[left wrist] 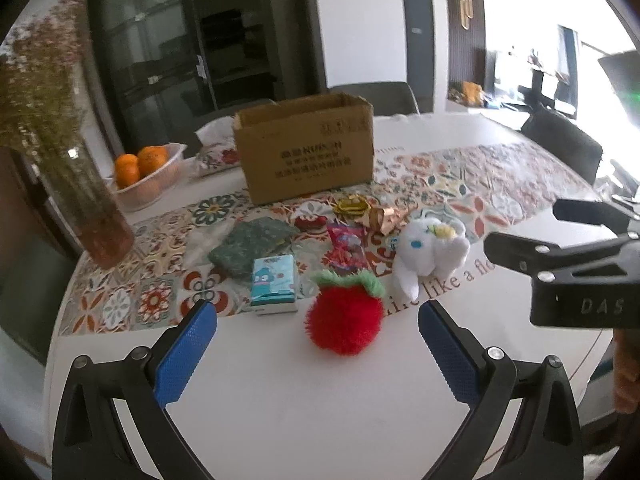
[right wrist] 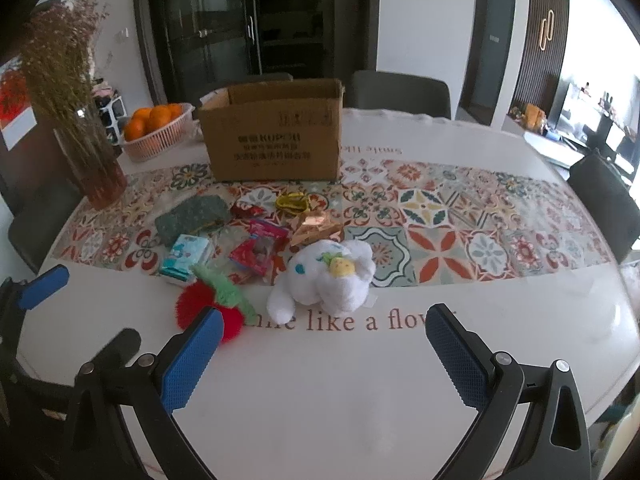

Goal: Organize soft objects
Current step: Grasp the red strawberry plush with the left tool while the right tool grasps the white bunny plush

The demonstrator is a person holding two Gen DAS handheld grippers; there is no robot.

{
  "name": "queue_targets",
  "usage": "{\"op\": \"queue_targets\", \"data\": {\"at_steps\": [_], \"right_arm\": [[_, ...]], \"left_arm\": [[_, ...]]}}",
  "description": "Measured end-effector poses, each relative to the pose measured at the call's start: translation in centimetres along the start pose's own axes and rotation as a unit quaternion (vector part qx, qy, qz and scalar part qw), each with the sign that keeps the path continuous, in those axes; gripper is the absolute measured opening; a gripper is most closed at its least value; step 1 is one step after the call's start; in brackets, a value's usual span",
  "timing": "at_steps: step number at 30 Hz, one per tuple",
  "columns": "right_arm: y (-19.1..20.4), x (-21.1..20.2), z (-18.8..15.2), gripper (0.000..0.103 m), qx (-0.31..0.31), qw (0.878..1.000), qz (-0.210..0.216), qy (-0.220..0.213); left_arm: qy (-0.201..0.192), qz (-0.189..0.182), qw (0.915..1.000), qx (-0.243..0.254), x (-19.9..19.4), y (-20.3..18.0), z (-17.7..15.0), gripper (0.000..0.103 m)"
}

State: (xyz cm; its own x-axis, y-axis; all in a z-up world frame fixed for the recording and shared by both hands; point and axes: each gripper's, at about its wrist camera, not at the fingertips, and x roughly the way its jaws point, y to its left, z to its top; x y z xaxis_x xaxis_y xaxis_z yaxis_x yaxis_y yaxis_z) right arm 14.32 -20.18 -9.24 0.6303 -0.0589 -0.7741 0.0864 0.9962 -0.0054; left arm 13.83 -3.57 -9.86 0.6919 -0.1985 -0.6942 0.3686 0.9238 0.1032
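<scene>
Both pairs of jaws stand wide apart and hold nothing. Straight ahead of the left gripper [left wrist: 318, 322], close to the gap between its blue pads, sits the red fuzzy ball [left wrist: 345, 322] on the bare white part of the table [left wrist: 320, 408]. The right gripper [right wrist: 324, 332] faces the white plush toy [right wrist: 326, 276], which lies a little farther off, its long axis running across the fingers. Behind both, the open cardboard box [right wrist: 274, 140] waits upright. The left gripper looks nearer its target, so it is likely to take the ball first.

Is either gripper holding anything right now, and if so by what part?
Nothing is held. The left gripper and right gripper are both open above the table, short of the red fuzzy toy and white plush.
</scene>
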Motion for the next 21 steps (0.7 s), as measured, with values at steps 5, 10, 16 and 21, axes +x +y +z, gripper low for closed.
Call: {"op": "queue_targets", "data": {"at_steps": [5, 10, 16, 21], "right_arm": [[-0.1, 2.6, -0.2, 0.102, -0.003, 1.000, -0.002, 0.018], [-0.6, 5.1, 0.1, 0.102, -0.017, 0.999, 0.022, 0.027], [-1.0, 8.3, 0.8, 0.102, -0.039, 0.997, 0.043, 0.043], [-0.9, 10.5, 0.9, 0.102, -0.057, 0.996, 0.043, 0.049]], "left_arm": [[0.033, -0.009, 0.9994, 0.011, 3.1, 0.0, -0.2, 0.099], [0.071, -0.027, 0.9970, -0.014, 5.8, -0.2, -0.8, 0.097], [0.107, -0.026, 0.9930, -0.044, 8.8, -0.6, -1.4, 0.093], [0.121, -0.016, 0.9917, -0.040, 10.9, -0.8, -1.9, 0.089]]}}
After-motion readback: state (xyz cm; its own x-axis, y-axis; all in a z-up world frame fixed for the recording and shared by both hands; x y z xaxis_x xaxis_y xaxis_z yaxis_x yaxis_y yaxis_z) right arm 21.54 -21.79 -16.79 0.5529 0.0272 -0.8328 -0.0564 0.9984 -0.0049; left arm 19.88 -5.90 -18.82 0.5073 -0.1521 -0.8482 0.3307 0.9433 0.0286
